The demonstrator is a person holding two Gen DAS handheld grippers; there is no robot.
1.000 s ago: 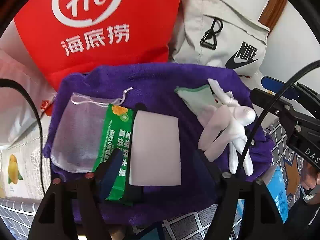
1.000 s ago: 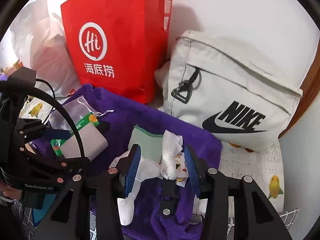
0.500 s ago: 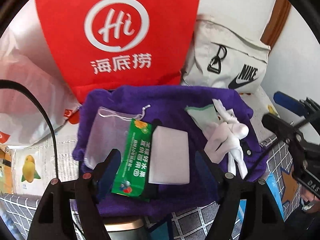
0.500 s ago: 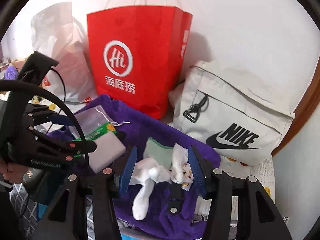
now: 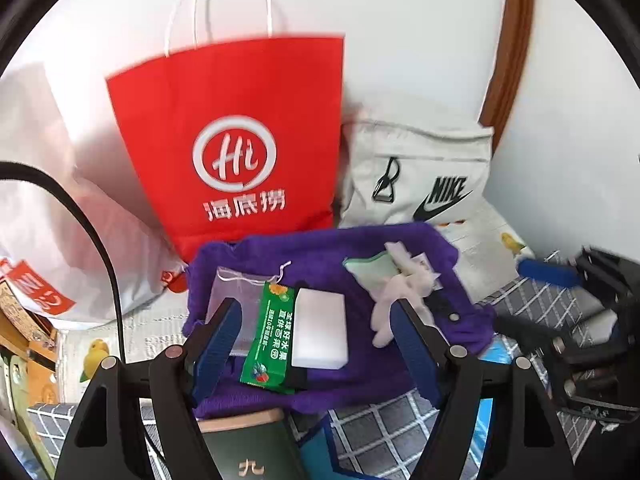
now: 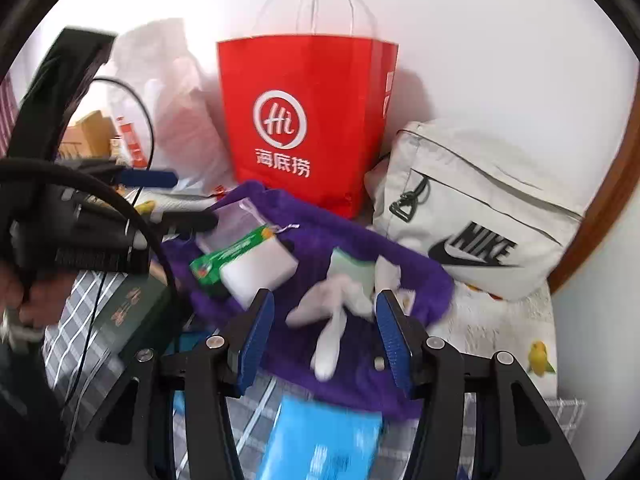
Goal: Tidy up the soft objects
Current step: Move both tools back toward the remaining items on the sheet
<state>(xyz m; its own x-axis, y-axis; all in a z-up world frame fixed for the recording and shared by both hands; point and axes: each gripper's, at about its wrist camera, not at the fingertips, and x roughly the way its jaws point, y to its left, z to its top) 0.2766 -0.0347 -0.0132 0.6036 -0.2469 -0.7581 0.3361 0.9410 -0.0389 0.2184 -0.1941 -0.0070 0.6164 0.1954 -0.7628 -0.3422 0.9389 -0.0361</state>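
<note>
- Purple towel (image 5: 320, 248) covers the bench in front of a red paper bag (image 5: 240, 140) and a grey Nike bag (image 5: 420, 168); it carries all the soft items.
- On the towel's left half lie a sheer drawstring pouch (image 5: 236, 284), a green packet (image 5: 272, 332) and a white sponge block (image 5: 320, 328), overlapping side by side. Near the right edge lie a pale green cloth (image 5: 368, 270) and a white glove (image 5: 396, 296), touching.
- Change: both views now take in the whole red bag with its handles, where a second ago the towel filled them. Both tools have pulled up and back from the towel.
- Left gripper (image 5: 316, 344): jaws apart, nothing between the pads; it hangs over the sponge and packet.
- Right gripper (image 6: 324, 336): its jaws have just been opening. The glove (image 6: 336, 312) shows between them but lies on the towel, apart from the pads.
- Judgement: the glove is released and the layout on the towel looks near complete; the withdrawal suggests a placing step has ended.
- Hard to make out: both views are motion-blurred. A dark green box (image 5: 248, 448) and a blue pack (image 6: 320, 440) at the towel's near edge are cut off. A small dark item beside the glove cannot be identified.
</note>
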